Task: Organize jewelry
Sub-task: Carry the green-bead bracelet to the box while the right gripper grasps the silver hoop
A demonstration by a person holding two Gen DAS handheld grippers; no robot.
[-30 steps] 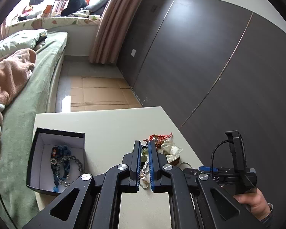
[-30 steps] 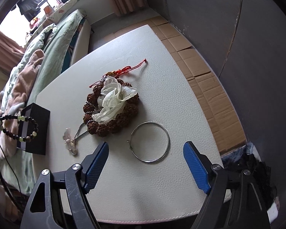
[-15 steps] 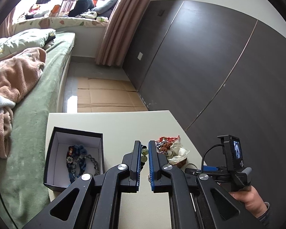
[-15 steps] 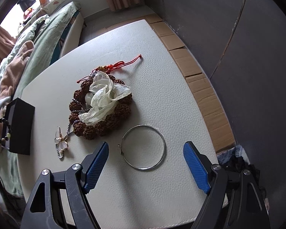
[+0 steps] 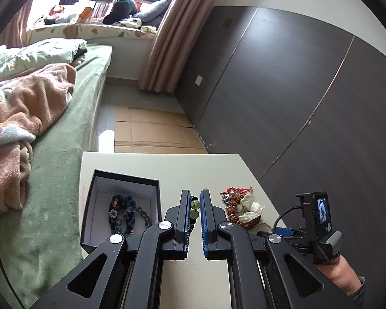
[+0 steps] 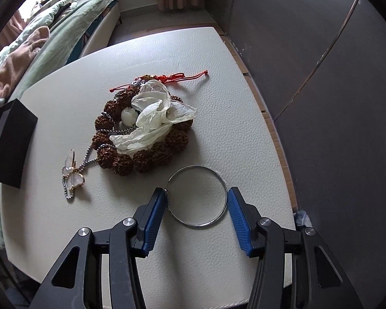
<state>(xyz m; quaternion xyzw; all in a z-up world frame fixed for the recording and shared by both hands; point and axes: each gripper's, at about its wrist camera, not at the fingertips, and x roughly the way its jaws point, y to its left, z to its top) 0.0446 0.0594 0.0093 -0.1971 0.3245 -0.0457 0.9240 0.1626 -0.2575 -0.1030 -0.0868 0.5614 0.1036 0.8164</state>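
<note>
Just beside bangle (image 6: pixel 196 195), brown bead heap (image 6: pixel 141 139)

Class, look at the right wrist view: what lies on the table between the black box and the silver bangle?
In the right wrist view, between the black box and the silver bangle lie a butterfly pendant on a metal chain, then bare table.

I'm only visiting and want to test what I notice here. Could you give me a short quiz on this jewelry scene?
1. True or false: the silver bangle lies between the fingers of the right gripper.
2. What does the left gripper hold? A) beaded bracelet B) red cord C) tissue
3. Fill in: the black box is ____, with jewelry inside.

Key:
1. True; its jaws are closing.
2. A
3. Open
</note>
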